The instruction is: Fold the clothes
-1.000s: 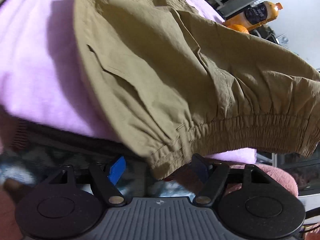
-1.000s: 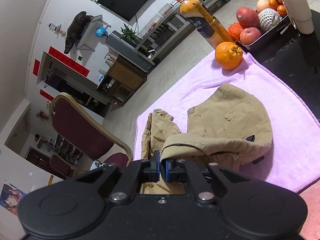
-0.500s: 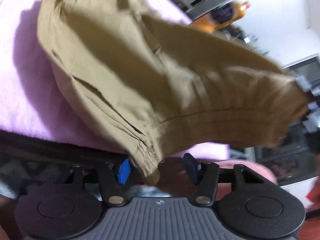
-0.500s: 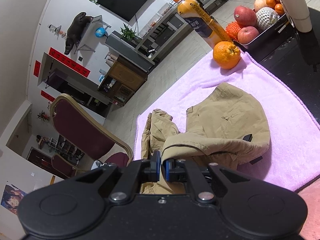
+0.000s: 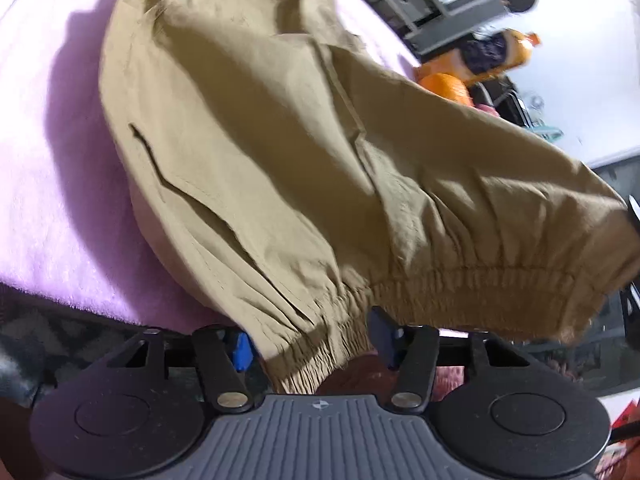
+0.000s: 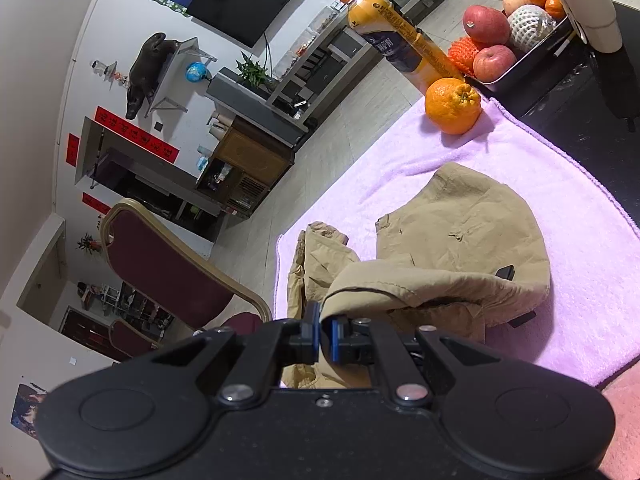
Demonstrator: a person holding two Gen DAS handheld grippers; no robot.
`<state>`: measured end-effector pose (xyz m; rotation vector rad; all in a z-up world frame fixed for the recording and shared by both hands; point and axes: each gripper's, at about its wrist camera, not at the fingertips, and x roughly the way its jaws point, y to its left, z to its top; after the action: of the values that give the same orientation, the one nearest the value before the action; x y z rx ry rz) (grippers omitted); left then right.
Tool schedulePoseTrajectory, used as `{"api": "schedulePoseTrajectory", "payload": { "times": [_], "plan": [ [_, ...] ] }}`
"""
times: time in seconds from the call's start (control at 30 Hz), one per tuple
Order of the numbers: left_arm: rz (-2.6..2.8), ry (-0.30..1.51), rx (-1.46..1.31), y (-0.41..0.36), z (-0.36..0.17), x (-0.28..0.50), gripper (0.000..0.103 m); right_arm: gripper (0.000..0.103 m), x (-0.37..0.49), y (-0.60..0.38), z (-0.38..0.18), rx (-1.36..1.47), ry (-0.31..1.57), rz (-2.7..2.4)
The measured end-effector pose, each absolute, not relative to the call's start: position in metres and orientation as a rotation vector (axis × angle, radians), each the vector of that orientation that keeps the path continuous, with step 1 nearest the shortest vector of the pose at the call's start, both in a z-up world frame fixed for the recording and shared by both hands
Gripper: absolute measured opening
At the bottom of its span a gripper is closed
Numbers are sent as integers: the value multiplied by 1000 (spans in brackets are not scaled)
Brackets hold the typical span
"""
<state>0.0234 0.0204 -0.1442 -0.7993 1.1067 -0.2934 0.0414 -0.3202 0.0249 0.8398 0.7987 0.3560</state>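
Left wrist view. Your left gripper (image 5: 314, 344) sits at the near edge of the pink towel (image 5: 48, 184), jaws wide apart. The elastic waistband (image 5: 460, 284) of the khaki trousers (image 5: 260, 140) hangs down between the blue pads (image 5: 242, 350) without being clamped; whether the cloth touches either pad cannot be told. The trousers lift off the towel and stretch up towards the right of the view, with a slit pocket (image 5: 152, 160) facing you. Behind the raised cloth: part of an orange (image 5: 446, 86) and a blurred orange bottle (image 5: 496, 54).

Right wrist view. Your right gripper (image 6: 325, 338) has its jaws nearly closed, pinching a folded edge of the khaki trousers (image 6: 460, 240). From that grip the cloth runs right in a raised fold, and the tip of the other gripper shows black at its far end. The rest of the garment lies flat in the middle of the pink towel (image 6: 580, 248), one crumpled leg (image 6: 316, 256) reaching its left edge. At the towel's far corner: the orange (image 6: 452, 104), touching the leaning orange bottle (image 6: 404, 40). Beyond it on the dark desk (image 6: 560, 92): a metal tray (image 6: 532, 58) of fruit, with a white tumbler (image 6: 588, 4) just beside it. A maroon chair (image 6: 160, 260) stands off the towel's left edge.
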Motion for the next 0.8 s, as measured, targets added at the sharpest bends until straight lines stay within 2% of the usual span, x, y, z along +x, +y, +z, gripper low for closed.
{"api": "schedulePoseTrajectory", "payload": {
  "times": [0.07,0.1,0.17,0.33,0.43,0.47,0.5,0.57,0.77,0.8],
  "plan": [
    [-281,1111,-809,19,-147,26,40,7,42,-323,21,830,809,334],
    [-276,1113,-795,17,-146,26,25,7,43,-324,19,825,814,323],
    [-253,1127,-768,18,-144,28,7,7,44,-326,15,814,824,301],
    [-295,1023,-769,33,-103,26,3,9,46,-335,3,782,866,241],
    [-315,941,-774,46,-76,20,3,16,50,-338,-16,771,918,232],
    [-318,922,-781,48,-70,19,3,21,51,-338,-25,776,936,239],
    [-312,909,-777,49,-67,20,3,36,53,-335,-35,785,956,251],
    [-291,904,-771,53,-68,22,3,48,56,-330,-56,796,994,271],
    [-266,905,-705,61,-83,22,4,48,44,-305,-94,665,1081,283],
    [-273,907,-694,62,-84,23,11,48,40,-305,-95,645,1077,294]
  ]
}}
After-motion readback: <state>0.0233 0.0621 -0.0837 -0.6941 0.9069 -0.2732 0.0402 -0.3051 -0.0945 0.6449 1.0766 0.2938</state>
